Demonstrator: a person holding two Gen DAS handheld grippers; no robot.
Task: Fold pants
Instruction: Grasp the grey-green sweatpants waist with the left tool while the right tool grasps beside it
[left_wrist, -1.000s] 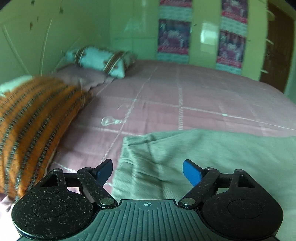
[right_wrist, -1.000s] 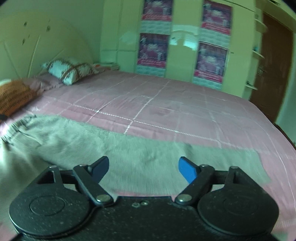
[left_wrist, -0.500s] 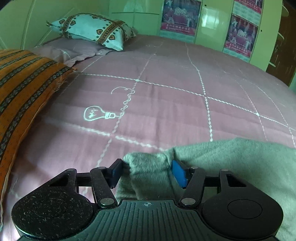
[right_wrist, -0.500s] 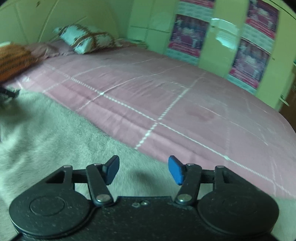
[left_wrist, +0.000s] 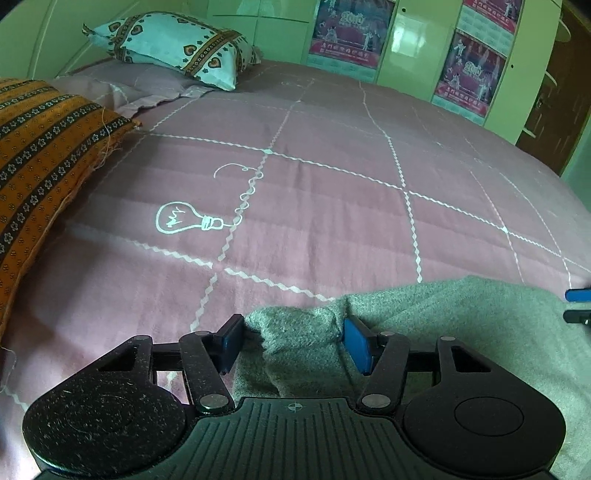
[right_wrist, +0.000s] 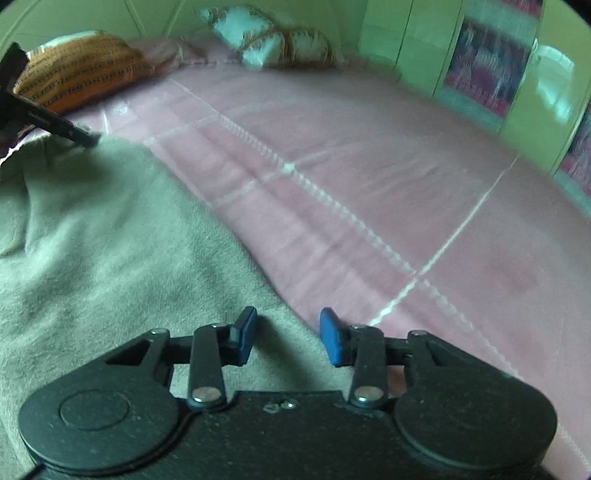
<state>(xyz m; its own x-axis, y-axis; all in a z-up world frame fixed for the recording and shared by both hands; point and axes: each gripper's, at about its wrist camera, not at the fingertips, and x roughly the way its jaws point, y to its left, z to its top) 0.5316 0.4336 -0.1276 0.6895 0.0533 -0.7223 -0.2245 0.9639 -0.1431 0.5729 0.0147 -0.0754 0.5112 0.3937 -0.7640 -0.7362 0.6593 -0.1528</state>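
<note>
Your left gripper (left_wrist: 293, 341) is clamped on a bunched corner of the grey-green fleece pants (left_wrist: 461, 325), low in its frame. Your right gripper (right_wrist: 288, 336) has just been closing, its jaws apart over the pants' edge, no grip visible there. The pink quilted bedspread (left_wrist: 332, 206) lies beyond; the right view is blurred.

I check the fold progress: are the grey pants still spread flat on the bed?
Mostly spread. The grey pants lie flat on the pink bed cover; only the corner bunched in the left gripper is raised.
</note>
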